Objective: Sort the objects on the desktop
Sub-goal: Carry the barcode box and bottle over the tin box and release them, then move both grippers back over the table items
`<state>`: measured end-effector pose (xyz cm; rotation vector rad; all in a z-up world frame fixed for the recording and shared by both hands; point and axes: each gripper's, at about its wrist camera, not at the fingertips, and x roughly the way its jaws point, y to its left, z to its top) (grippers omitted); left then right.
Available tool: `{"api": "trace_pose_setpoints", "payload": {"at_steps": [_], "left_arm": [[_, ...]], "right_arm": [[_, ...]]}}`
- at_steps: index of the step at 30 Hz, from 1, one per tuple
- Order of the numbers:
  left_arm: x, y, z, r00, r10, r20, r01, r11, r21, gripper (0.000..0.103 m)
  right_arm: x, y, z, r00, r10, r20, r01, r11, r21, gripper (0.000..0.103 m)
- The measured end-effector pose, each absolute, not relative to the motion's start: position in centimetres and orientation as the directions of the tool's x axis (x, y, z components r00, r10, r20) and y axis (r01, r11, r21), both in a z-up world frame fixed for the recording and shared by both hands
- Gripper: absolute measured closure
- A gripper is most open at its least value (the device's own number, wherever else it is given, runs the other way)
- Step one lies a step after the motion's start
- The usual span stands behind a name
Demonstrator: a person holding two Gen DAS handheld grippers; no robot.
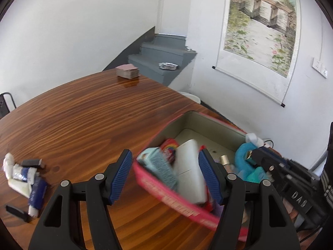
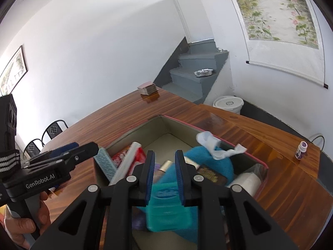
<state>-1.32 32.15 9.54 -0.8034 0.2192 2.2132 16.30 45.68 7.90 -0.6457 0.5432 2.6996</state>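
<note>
1. Right gripper (image 2: 164, 176) pinches a teal packet (image 2: 168, 208) over the pink box (image 2: 208, 126), mid-frame on the worktop (image 2: 281, 187)
2. Left gripper (image 1: 165, 174) hangs spread over the box's near rim
3. Step seems to be stowing the packet; next, lower and release it, then fetch the loose packets (image 1: 25, 179) at lower left

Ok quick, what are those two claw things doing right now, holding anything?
Left gripper: open, holding nothing, over the near edge of the pink box.
Right gripper: closed on the teal packet.
</note>
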Motion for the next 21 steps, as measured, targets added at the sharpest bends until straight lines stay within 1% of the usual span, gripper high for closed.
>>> {"api": "trace_pose_setpoints", "payload": {"at_steps": [1, 3, 4, 5, 8, 10, 12, 14, 16, 19, 21], "left_arm": [[-1.6, 31.5, 9.5, -0.522, 0.595, -0.611, -0.699, -0.709, -0.093, 0.033], [-2.3, 29.5, 9.1, -0.539, 0.573, -0.617, -0.665, -0.739, -0.105, 0.033], [-2.7, 28.6, 8.8, -0.545, 0.562, -0.622, -0.650, -0.752, -0.110, 0.033], [-3.1, 27.5, 8.6, -0.553, 0.547, -0.628, -0.629, -0.769, -0.116, 0.033], [-4.3, 23.6, 7.7, -0.587, 0.495, -0.641, -0.554, -0.823, -0.127, 0.033], [-5.3, 20.3, 7.1, -0.621, 0.436, -0.651, -0.477, -0.870, -0.128, 0.033], [-6.1, 17.6, 6.5, -0.638, 0.392, -0.663, -0.415, -0.900, -0.133, 0.033], [-7.3, 14.4, 5.6, -0.641, 0.340, -0.689, -0.338, -0.930, -0.144, 0.033], [-8.1, 11.8, 4.7, -0.647, 0.304, -0.700, -0.276, -0.948, -0.157, 0.033], [-9.5, 6.9, 3.1, -0.644, 0.226, -0.731, -0.120, -0.973, -0.196, 0.033], [-10.1, 5.3, 2.0, -0.617, 0.209, -0.759, -0.050, -0.973, -0.228, 0.033]], "right_arm": [[16.2, 45.2, 8.1, -0.853, 0.204, -0.481, -0.371, -0.885, 0.282, 0.079], [15.9, 44.3, 8.3, -0.859, 0.190, -0.476, -0.351, -0.895, 0.276, 0.070], [15.7, 43.7, 8.4, -0.862, 0.183, -0.474, -0.340, -0.900, 0.271, 0.064], [15.6, 43.1, 8.5, -0.863, 0.180, -0.472, -0.333, -0.905, 0.264, 0.060], [14.6, 41.1, 8.6, -0.869, 0.146, -0.473, -0.290, -0.924, 0.248, 0.059], [13.8, 39.5, 8.8, -0.874, 0.110, -0.474, -0.248, -0.939, 0.240, 0.058], [12.8, 37.7, 8.9, -0.876, 0.072, -0.476, -0.201, -0.953, 0.225, 0.054], [11.8, 35.8, 8.8, -0.870, 0.025, -0.492, -0.148, -0.966, 0.212, 0.046], [11.0, 34.2, 8.8, -0.861, -0.016, -0.508, -0.100, -0.974, 0.201, 0.045], [10.0, 31.8, 8.3, -0.847, -0.039, -0.529, -0.057, -0.985, 0.163, 0.045], [9.3, 30.6, 7.9, -0.837, -0.062, -0.544, -0.029, -0.987, 0.156, 0.045]]}}
